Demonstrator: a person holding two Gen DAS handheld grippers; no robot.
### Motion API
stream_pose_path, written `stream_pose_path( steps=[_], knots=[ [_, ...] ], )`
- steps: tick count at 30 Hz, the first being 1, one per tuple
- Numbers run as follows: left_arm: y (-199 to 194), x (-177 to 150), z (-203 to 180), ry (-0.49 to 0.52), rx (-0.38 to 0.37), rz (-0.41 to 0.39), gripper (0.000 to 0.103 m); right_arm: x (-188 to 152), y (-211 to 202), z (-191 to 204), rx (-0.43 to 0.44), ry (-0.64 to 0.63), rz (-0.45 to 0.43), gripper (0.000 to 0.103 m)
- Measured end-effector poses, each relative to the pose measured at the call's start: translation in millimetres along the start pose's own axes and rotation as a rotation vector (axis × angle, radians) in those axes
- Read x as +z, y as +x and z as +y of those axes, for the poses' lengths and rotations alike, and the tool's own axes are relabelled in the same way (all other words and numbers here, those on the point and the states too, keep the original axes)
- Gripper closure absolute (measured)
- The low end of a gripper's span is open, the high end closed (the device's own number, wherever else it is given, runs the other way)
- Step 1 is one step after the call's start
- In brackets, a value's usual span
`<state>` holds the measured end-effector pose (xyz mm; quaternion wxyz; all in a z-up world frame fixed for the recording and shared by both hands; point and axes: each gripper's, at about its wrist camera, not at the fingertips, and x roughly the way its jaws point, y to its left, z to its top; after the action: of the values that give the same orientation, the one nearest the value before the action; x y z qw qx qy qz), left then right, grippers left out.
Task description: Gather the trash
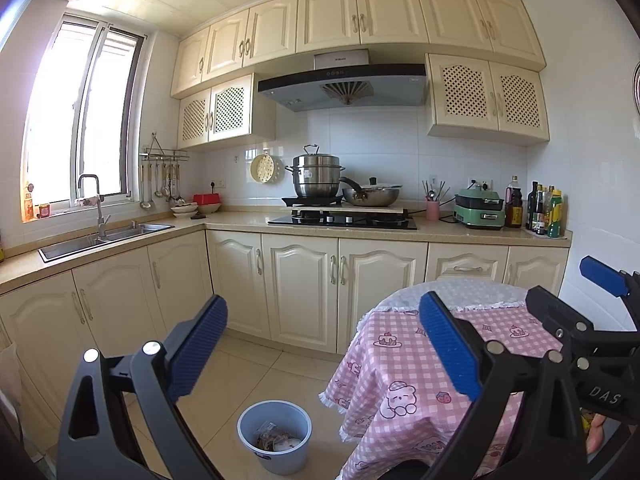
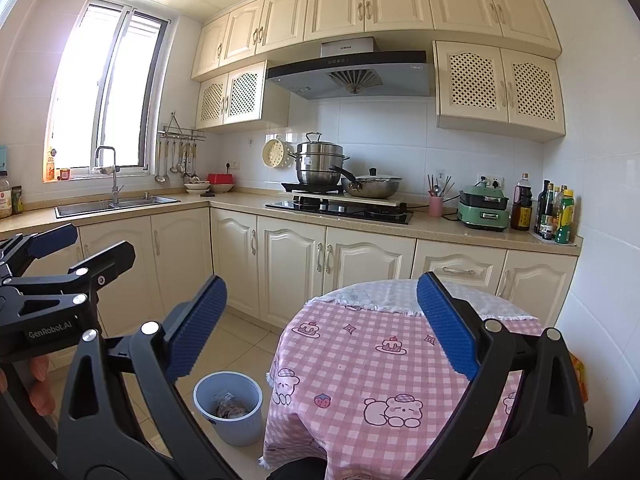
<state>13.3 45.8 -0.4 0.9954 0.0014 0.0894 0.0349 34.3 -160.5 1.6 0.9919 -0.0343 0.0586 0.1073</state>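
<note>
Both tongs — left (image 1: pixel 324 344), right (image 2: pixel 322 326) — gape empty above bin (image 1: pixel 274 436) holding trash (image 1: pixel 276 438).

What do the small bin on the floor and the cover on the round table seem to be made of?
The bin looks like moulded plastic, pale blue-grey with a matt finish; its wall is smooth, thin and even in colour. The table cover looks like woven fabric, pink checked with cartoon prints; it hangs in soft folds and has a fringed edge. A plastic-coated cloth cannot be ruled out.
</note>
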Motion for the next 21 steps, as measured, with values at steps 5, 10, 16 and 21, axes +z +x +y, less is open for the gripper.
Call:
stream_pose_path(
  steps=[5,10,16,21],
  knots=[
    [0.6,-0.6,1.4,0.001,-0.002,0.001,0.008,-2.8,-0.1,1.5,0.001,0.002,0.005,0.009],
    [1.0,-1.3,1.1,0.003,-0.004,0.003,0.008,-2.7,0.1,2.8,0.0,0.002,0.006,0.009],
    [1.7,-1.9,2.0,0.004,-0.005,0.004,0.008,-2.6,0.3,3.0,0.001,0.003,0.008,0.009],
    [1.9,-2.4,1.8,0.004,-0.006,0.005,0.008,-2.4,0.4,3.1,0.001,0.003,0.009,0.009]
  ],
)
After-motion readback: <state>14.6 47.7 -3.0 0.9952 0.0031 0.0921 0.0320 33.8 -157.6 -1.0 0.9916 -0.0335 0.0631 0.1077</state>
